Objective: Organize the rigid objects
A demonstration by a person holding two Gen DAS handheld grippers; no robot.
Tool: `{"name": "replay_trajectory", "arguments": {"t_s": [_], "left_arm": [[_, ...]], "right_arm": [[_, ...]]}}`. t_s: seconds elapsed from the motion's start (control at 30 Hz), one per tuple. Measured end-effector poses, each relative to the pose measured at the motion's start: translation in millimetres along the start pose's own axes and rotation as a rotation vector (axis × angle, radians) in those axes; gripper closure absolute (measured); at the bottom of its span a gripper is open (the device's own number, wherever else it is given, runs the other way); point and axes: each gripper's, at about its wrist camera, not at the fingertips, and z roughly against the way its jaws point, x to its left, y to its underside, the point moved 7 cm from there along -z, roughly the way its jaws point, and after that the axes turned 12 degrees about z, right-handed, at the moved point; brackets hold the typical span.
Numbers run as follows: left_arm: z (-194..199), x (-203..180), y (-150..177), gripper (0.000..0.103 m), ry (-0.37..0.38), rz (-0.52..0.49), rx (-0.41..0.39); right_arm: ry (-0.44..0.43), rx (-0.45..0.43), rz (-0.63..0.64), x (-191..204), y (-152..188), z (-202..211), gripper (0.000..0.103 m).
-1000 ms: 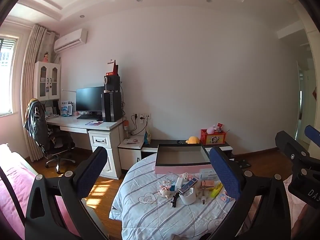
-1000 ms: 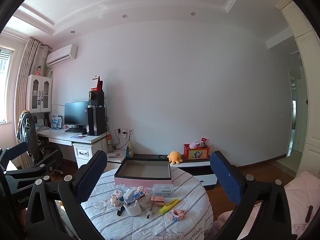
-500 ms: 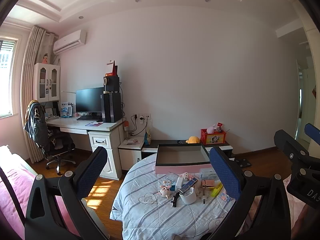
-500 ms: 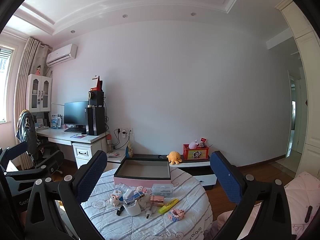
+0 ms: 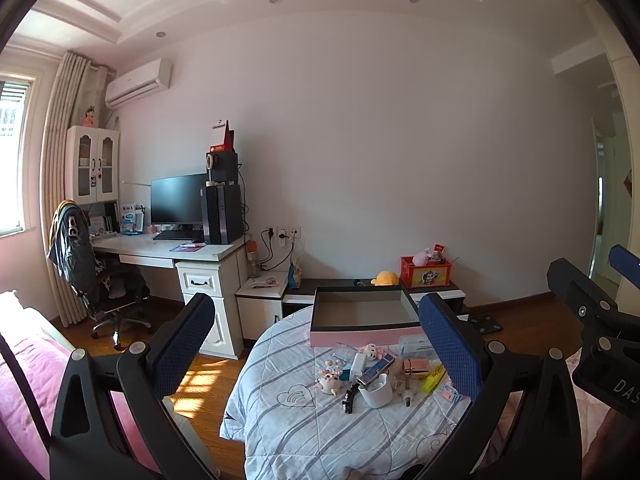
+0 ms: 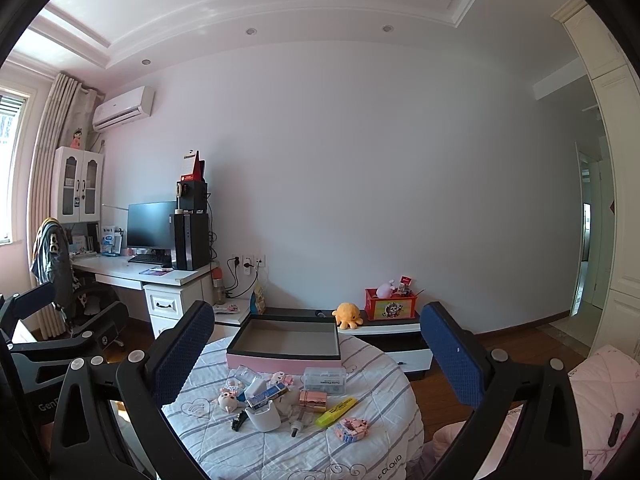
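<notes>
A round table with a striped cloth (image 5: 288, 432) (image 6: 360, 452) holds an open pink box with a dark rim (image 5: 362, 338) (image 6: 264, 361). In front of the box lie several small items: a white cup (image 6: 263, 418) (image 5: 376, 393), a yellow highlighter (image 6: 335, 407), a clear plastic case (image 6: 324, 380), a rose-gold box (image 6: 313, 400), a pig figurine (image 6: 227, 398) and a pink block toy (image 6: 351, 429). My left gripper (image 5: 316, 344) is open and empty, held back from the table. My right gripper (image 6: 316, 344) is open and empty, also short of the table.
A white desk (image 5: 168, 250) with a monitor and PC tower stands at the left, with an office chair (image 5: 100, 280). A low cabinet (image 6: 384, 330) behind the table carries an orange plush and a red box. A pink bed (image 5: 24, 372) lies at the left, wooden floor around.
Both views have shifted very slightly; the table and the items on it stand as before. Both grippers stay open.
</notes>
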Motion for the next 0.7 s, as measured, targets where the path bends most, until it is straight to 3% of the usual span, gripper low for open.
{"name": "replay_trajectory", "arguments": {"t_s": [0.7], "left_arm": [[-0.5, -0.8, 0.2, 0.000, 0.002, -0.002, 0.002]], "right_arm": [[-0.003, 0.000, 0.004, 0.7, -0.1, -0.9, 0.000]]}}
